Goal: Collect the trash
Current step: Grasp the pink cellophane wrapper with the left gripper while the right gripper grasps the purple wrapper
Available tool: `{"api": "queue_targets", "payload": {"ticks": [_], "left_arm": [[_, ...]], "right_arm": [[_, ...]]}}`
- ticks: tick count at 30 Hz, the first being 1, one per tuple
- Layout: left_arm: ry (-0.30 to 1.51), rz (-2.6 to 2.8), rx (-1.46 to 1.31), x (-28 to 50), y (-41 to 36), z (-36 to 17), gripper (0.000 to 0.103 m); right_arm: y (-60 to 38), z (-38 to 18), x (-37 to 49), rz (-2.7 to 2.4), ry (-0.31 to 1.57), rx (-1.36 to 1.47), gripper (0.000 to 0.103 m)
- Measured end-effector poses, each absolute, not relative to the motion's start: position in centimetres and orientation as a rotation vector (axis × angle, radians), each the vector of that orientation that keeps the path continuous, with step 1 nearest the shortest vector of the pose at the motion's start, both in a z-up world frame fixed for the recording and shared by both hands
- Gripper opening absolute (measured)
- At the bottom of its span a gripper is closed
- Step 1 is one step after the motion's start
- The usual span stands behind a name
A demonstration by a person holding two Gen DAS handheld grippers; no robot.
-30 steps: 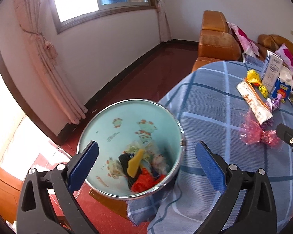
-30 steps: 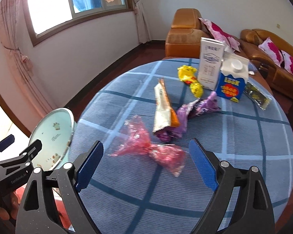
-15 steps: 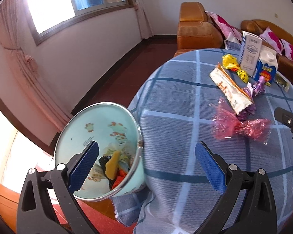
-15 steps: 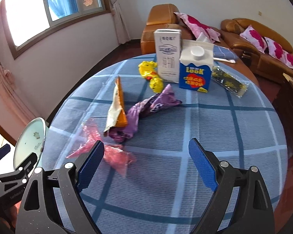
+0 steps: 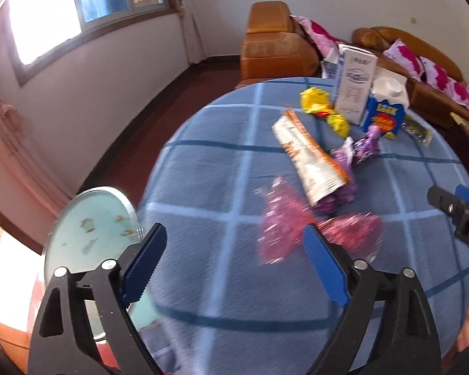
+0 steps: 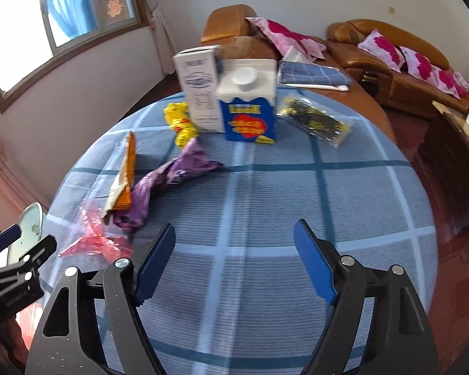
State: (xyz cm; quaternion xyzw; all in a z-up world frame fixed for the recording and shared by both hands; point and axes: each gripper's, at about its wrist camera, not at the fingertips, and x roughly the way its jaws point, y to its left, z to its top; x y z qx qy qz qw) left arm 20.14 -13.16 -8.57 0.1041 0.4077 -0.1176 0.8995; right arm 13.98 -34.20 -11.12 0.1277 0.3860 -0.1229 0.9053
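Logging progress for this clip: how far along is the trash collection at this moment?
Early to midway. Neither the left gripper nor the right gripper holds anything; both have just been closing a little with nothing between the fingers. Still on the table: pink wrapper, orange-and-white packet, purple wrapper, yellow wrapper, dark packet and two cartons. The bin stands at the table's edge, contents hidden.

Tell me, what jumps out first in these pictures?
Bright litter on a round table under a blue checked tablecloth: a crumpled pink wrapper nearest, a blue carton standing at the far side. Two open blue-padded grippers, left and right, frame the foreground.
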Motion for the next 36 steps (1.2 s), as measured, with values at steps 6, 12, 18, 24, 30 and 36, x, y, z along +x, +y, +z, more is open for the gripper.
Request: {"api": "queue_targets", "payload": {"ticks": [6, 12, 18, 24, 30, 36], "left_arm": [[0.92, -0.311, 0.187, 21.9, -16.2, -11.1, 0.066], [0.918, -0.335, 0.174, 22.4, -17.4, -12.0, 0.05], [0.903, -0.409, 0.18, 22.0, -17.8, -12.1, 0.016], [0.885, -0.443, 0.14, 21.1, -16.0, -10.9, 0.004], [0.819, -0.376, 0.141, 20.0, -12.5, -7.8, 0.004], [0.739, -0.208, 0.136, 20.9, -8.2, -5.2, 0.004]], "right_arm": [[-35.5, -11.4, 13.2, -0.267, 0.801, 0.292, 0.078], [-35.5, -11.8, 13.3, -0.256, 0.808, 0.296, 0.078], [-35.0, -12.0, 13.9, -0.245, 0.815, 0.292, 0.078], [-34.6, -11.7, 14.4, -0.238, 0.808, 0.292, 0.076], [-33.9, -11.0, 16.3, -0.208, 0.794, 0.313, 0.072], [-32.4, -11.3, 20.5, -0.18, 0.812, 0.344, 0.072]]}}
